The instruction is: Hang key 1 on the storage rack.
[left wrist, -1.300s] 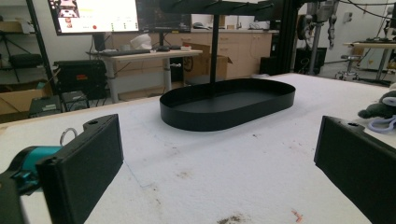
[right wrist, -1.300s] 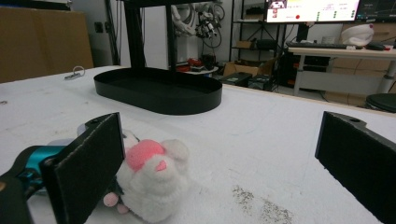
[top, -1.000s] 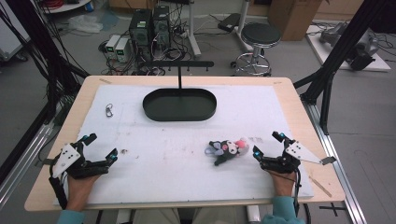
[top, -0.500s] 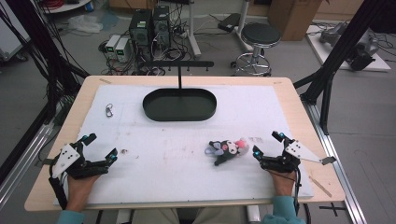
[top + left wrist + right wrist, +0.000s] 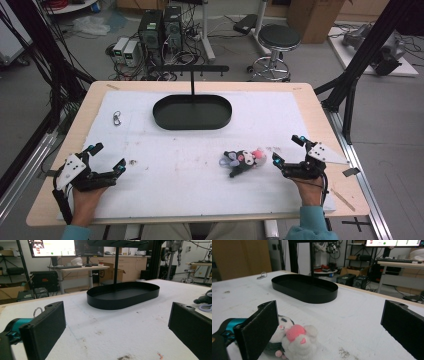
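Nothing has moved since the earlier frame: your right gripper [image 5: 289, 150] rests with jaws spread wide and empty just beside the plush toy [image 5: 243, 160] on the counter [image 5: 200, 170], which looks light, soft and squashy, so pinch its plump middle, lying off your left jaw.

Open mat [image 5: 180, 165] between tools; tray [image 5: 192, 111] ahead.

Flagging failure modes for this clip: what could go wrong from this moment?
The plush toy lies left of the open right gripper, outside its jaws, so a straight close would likely miss. Its soft, lumpy shape may be caught by one limb only and slip. The black tray sits far off, a long carry.
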Tool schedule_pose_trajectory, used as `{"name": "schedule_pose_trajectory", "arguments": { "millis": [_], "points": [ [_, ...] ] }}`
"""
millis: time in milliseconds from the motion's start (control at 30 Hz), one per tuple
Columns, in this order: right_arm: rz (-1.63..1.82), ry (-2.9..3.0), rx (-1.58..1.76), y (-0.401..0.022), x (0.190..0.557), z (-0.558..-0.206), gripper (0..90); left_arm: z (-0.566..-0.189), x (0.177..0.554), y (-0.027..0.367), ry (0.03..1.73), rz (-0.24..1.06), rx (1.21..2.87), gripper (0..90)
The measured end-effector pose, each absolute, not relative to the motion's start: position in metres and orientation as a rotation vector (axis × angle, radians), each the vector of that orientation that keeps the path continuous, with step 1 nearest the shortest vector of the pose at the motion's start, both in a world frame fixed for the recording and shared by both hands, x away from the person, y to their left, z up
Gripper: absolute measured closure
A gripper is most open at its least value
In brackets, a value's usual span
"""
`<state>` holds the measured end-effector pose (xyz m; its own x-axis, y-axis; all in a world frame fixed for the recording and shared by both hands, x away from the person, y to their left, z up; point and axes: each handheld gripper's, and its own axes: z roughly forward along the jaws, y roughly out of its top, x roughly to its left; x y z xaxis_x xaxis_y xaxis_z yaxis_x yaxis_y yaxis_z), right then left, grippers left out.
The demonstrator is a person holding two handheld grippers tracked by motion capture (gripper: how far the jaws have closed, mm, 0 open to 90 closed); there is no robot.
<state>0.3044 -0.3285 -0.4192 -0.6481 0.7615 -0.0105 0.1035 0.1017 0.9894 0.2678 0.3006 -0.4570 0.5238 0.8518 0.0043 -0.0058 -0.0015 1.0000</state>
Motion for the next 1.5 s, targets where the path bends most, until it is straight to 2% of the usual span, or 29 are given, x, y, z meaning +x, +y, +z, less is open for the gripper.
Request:
{"name": "schedule_pose_trajectory", "arguments": {
  "millis": [300,767,1500],
  "points": [
    [1.521,2.092,0.728,-0.325,0.322,-0.372,0.7,-0.457,0.267,0.301,0.788,0.802,1.418,1.7],
    [1.4,2.389,0.566,-0.312,0.349,-0.353,0.8,-0.457,0.267,0.3,0.789,0.803,1.417,1.7],
    [0.968,2.783,0.275,-0.271,0.379,-0.367,0.8,-0.457,0.267,0.3,0.784,0.807,1.42,1.7]
  ]
}}
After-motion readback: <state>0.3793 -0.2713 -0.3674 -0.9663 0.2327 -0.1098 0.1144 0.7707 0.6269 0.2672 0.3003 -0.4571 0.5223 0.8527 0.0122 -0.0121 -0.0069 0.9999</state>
